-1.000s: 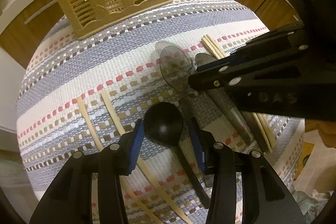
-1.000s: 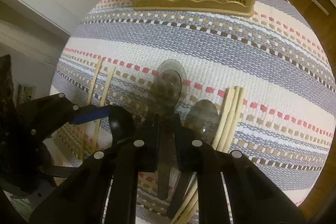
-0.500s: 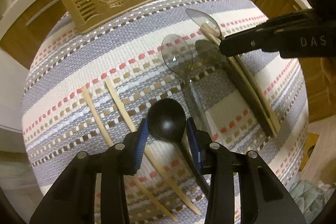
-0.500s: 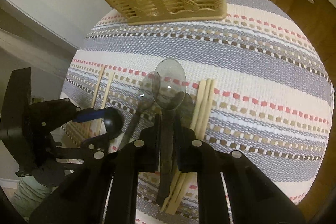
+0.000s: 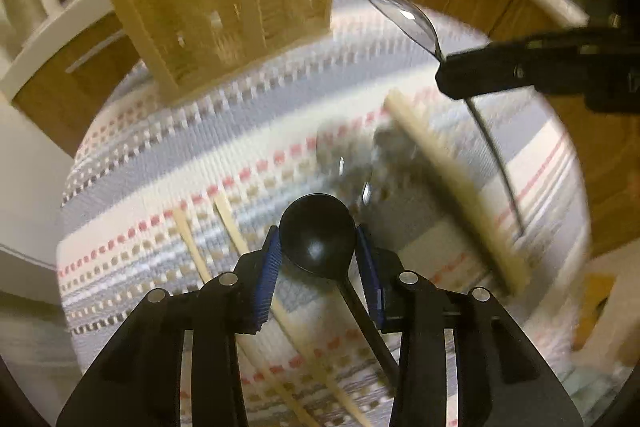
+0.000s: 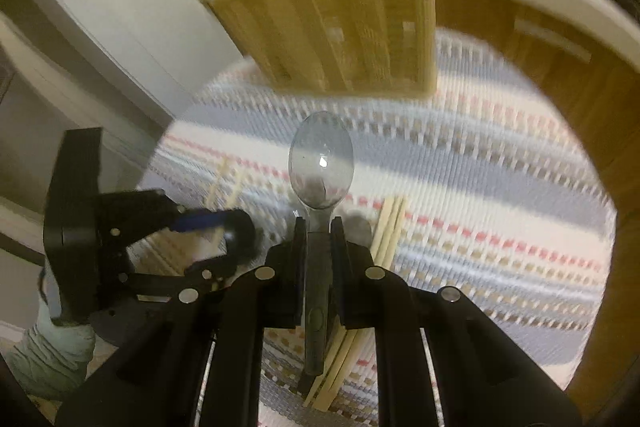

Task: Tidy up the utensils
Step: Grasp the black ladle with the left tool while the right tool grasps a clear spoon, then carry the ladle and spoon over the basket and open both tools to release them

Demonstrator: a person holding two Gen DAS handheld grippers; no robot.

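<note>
My left gripper [image 5: 318, 259] is shut on a black spoon [image 5: 318, 239], gripped at the bowl and lifted above the striped mat [image 5: 200, 155]. My right gripper [image 6: 319, 231] is shut on the handle of a clear grey plastic spoon [image 6: 321, 163], held in the air with the bowl forward; it also shows in the left wrist view [image 5: 404, 17]. A tan woven utensil basket [image 5: 224, 7] stands upright at the far side of the mat, ahead of both grippers. It also shows in the right wrist view [image 6: 340, 23]. More clear spoons [image 5: 360, 163] lie blurred on the mat.
Two loose chopsticks [image 5: 192, 247] lie on the mat under my left gripper. A bundle of chopsticks [image 5: 452, 183] lies to the right, also seen in the right wrist view [image 6: 390, 227]. Wooden cabinet fronts [image 6: 560, 59] and a white counter edge stand behind the basket.
Both grippers have lifted with their spoons and moved toward the basket. The clear spoon rose well off the mat. The black spoon now hangs in the left gripper.
</note>
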